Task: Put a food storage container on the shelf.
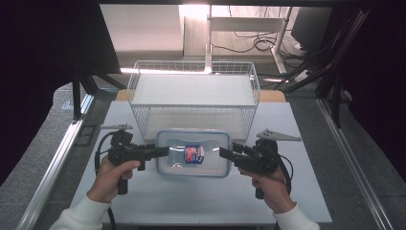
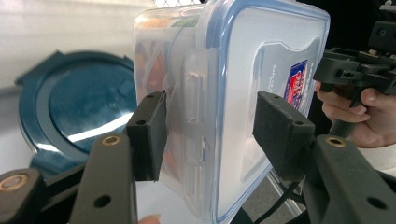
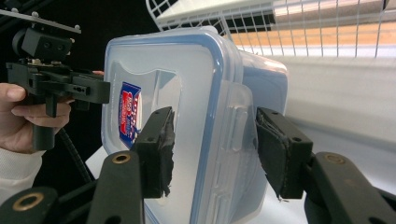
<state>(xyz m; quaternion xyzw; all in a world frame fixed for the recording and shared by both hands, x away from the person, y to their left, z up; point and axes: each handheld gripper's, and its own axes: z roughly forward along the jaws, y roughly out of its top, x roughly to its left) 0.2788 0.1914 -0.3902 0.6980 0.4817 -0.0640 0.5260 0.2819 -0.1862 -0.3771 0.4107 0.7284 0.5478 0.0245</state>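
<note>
A clear plastic box (image 1: 194, 153) with a blue-rimmed lid and a red and blue sticker lies on the white table (image 1: 201, 201), just in front of the wire basket. My left gripper (image 1: 165, 152) reaches its left end, my right gripper (image 1: 222, 152) its right end. In the left gripper view the open jaws of my left gripper (image 2: 212, 135) straddle the box's side latch (image 2: 194, 93), with a gap at the lid side. My right gripper (image 3: 217, 151) also stands open around the opposite latch (image 3: 233, 135), its pads just off the box (image 3: 159, 84).
A white wire basket (image 1: 194, 88) with a shelf stands right behind the box. A dark blue round lid (image 2: 70, 107) appears beyond the box in the left gripper view. Metal rails run along both table sides; bare table lies in front.
</note>
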